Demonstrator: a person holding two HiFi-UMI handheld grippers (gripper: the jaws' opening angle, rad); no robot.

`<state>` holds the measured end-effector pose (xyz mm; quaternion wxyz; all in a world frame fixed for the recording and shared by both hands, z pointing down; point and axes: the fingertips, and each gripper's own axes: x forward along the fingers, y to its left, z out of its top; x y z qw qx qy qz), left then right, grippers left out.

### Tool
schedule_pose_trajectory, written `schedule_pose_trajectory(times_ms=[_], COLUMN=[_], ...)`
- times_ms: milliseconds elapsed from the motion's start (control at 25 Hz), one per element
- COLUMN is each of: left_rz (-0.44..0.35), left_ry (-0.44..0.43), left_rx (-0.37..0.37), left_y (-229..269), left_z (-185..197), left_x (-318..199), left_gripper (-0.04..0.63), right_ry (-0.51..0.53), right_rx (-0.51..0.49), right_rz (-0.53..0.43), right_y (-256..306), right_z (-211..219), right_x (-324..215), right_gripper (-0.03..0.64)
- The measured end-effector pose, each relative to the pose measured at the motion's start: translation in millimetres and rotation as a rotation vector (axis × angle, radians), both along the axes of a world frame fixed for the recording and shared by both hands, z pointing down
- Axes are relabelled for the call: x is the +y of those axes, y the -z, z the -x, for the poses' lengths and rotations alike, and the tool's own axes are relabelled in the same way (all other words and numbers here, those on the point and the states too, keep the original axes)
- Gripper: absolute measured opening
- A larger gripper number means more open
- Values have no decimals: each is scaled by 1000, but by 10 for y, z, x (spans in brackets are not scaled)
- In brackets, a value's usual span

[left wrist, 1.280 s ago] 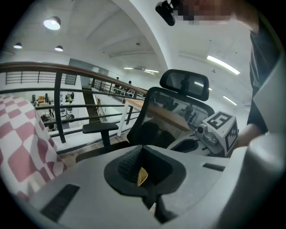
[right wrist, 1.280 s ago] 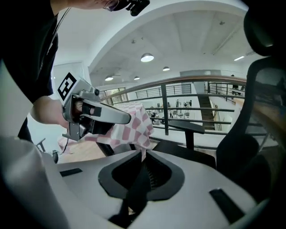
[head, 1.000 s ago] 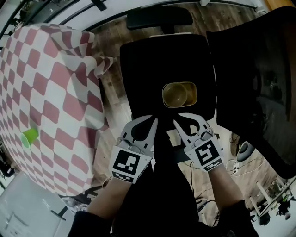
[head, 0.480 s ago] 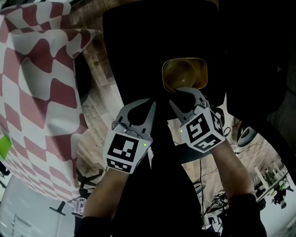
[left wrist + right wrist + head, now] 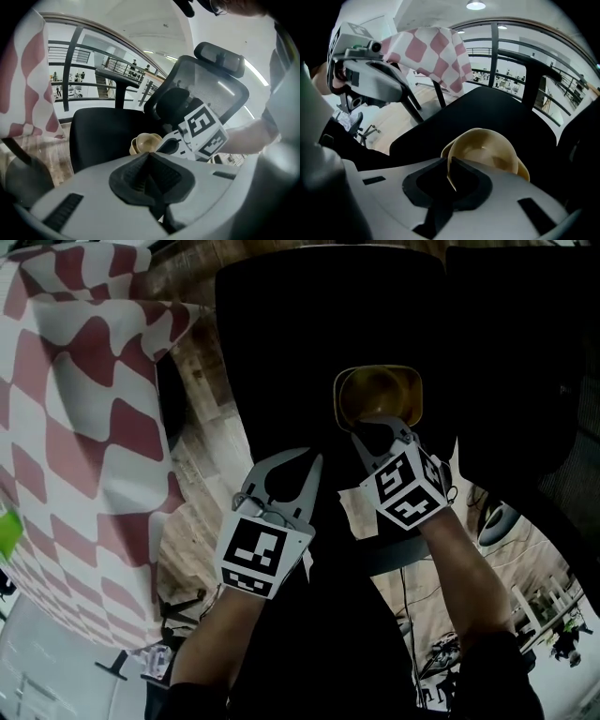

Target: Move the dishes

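Item: tan bowl, nested in a squarish tan dish, both resting on the black seat of an office chair, well apart from the tabletop under its red-and-white checked cloth. Right claw: pressed onto the bowl's near rim, which in the right gripper view runs edge-on through the slot between the jaws. Left claw: pressed together, holding nothing, hanging just beside the right one and short of the dishes. Step in hand, as judged: the pick-up, with grip taken and the lift not yet begun. Next move calls for: a level lift, since a one-sided rim pinch may let the bowl tip or drag the dish beneath; then a carry, probably toward the tabletop.
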<state>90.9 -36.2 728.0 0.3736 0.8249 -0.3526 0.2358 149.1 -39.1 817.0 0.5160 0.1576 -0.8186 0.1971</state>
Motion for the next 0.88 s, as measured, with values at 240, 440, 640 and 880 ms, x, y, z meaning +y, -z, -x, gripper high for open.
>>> schedule_pose_trajectory(times_ms=[240, 440, 640, 880], left_rz=[-25, -15, -12, -15], left_ry=[1, 15, 7, -2], left_rx=[17, 28, 27, 23], left_y=[174, 139, 165, 450], left_z=[-23, -33, -30, -24], left_x=[-36, -1, 56, 67], left_gripper=[3, 3, 3, 3], right_ry=[-5, 40, 2, 28], right_rx=[8, 70, 27, 39], right_rz=[20, -26, -24, -112], right_y=[14, -118, -28, 381], right_z=[-11, 8, 55, -39], right_x=[3, -47, -94, -66], right_gripper=[53, 71, 52, 29])
